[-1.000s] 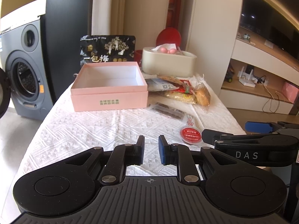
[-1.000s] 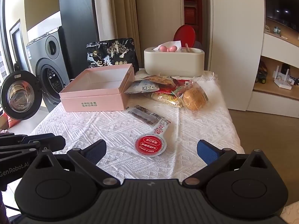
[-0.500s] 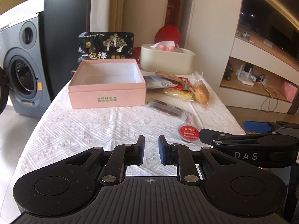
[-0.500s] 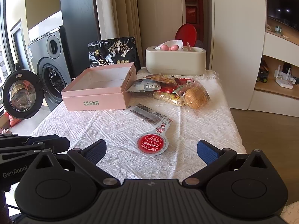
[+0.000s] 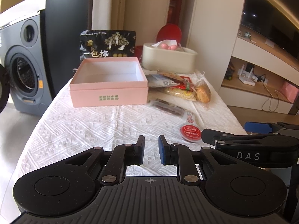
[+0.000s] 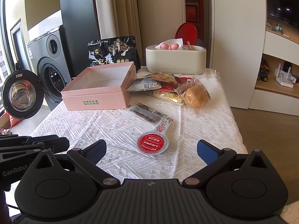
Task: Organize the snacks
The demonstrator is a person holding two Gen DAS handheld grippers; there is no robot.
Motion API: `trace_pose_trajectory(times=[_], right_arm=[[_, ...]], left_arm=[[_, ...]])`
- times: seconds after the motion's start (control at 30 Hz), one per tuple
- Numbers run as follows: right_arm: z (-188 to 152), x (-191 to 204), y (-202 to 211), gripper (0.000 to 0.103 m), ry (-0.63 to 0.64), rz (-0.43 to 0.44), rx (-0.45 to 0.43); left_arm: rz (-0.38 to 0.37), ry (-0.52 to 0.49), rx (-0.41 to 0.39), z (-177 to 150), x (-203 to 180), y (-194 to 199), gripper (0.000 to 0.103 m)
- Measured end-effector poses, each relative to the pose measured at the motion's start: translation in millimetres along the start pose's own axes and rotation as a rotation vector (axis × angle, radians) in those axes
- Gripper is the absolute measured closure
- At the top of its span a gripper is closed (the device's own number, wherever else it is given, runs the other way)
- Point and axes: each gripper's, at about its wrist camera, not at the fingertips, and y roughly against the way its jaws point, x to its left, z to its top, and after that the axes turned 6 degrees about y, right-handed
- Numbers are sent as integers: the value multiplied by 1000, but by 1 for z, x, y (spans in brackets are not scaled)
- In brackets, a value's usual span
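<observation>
Pink box lies empty; left gripper nearly closed, right gripper wide, neither holding anything.

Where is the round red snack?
In both views the round red snack lies on the white cloth nearest the grippers, in front of the open right gripper, just beyond it the dark strip packet.

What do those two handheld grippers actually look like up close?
Both are matte black plastic with a ribbed body, two round discs at the sides, and hinged linkage arms joined by silver pins. The left gripper has a blue pad on one finger and a dark pad on the other; its side reads "GenRobot". The right gripper has textured blue pads on both fingers and white "DAS" lettering on its side.
</observation>
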Motion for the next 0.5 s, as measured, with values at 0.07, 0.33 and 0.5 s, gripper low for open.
trace_pose_trajectory(times=[0.07, 0.33, 0.5], right_arm=[[0, 0, 0, 0, -1, 0, 1], [-2, 0, -1, 0, -2, 0, 4], [-3, 0, -3, 0, -8, 1, 12]], left_arm=[[0, 0, 0, 0, 0, 0, 83], [4, 7, 2, 0, 2, -1, 83], [3, 8, 3, 0, 2, -1, 83]])
